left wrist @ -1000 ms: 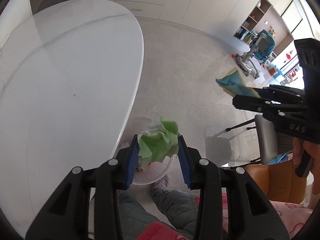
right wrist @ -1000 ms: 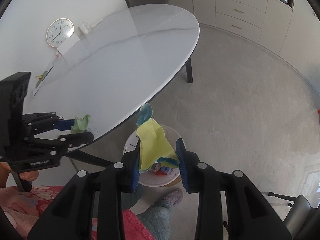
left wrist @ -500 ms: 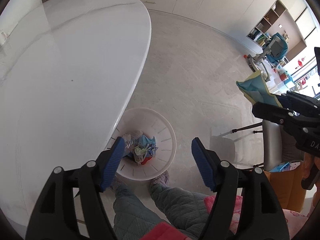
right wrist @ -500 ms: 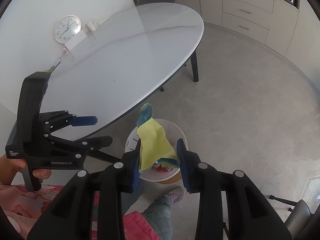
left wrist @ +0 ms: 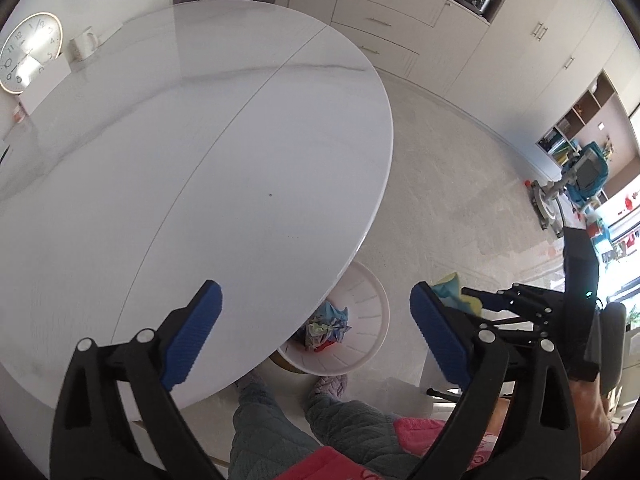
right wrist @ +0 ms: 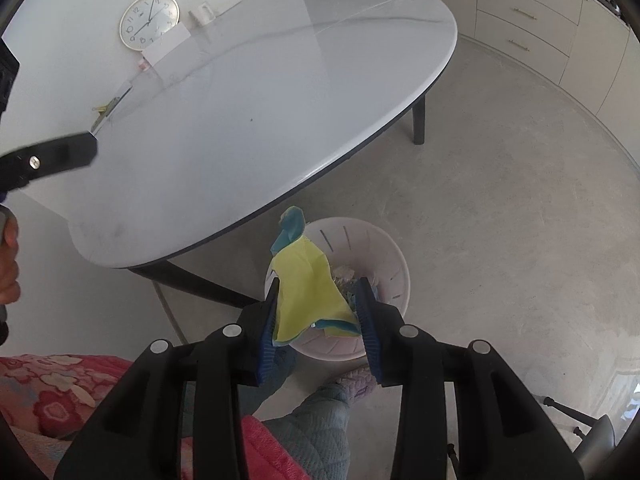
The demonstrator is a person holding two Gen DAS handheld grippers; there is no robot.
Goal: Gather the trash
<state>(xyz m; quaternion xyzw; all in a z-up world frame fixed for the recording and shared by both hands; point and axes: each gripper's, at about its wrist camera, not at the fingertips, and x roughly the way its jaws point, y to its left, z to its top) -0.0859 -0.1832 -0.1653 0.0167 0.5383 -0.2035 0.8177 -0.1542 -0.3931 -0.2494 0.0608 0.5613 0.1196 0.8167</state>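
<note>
A big white table and a grey floor.
A clock, a white cup and a white card sit at the table's far edge. A white bin with trash in it stands on the floor, partly under the table's edge.

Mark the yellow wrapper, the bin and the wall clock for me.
yellow wrapper (right wrist: 308, 296), right wrist view, middle of its yellow face.
bin (right wrist: 396, 268), right wrist view, far-right rim.
wall clock (right wrist: 149, 21), right wrist view, dial centre.

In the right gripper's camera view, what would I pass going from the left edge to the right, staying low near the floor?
Floral pink cloth → yellow-and-blue wrapper in the right gripper → white trash basket → bare floor.
</note>
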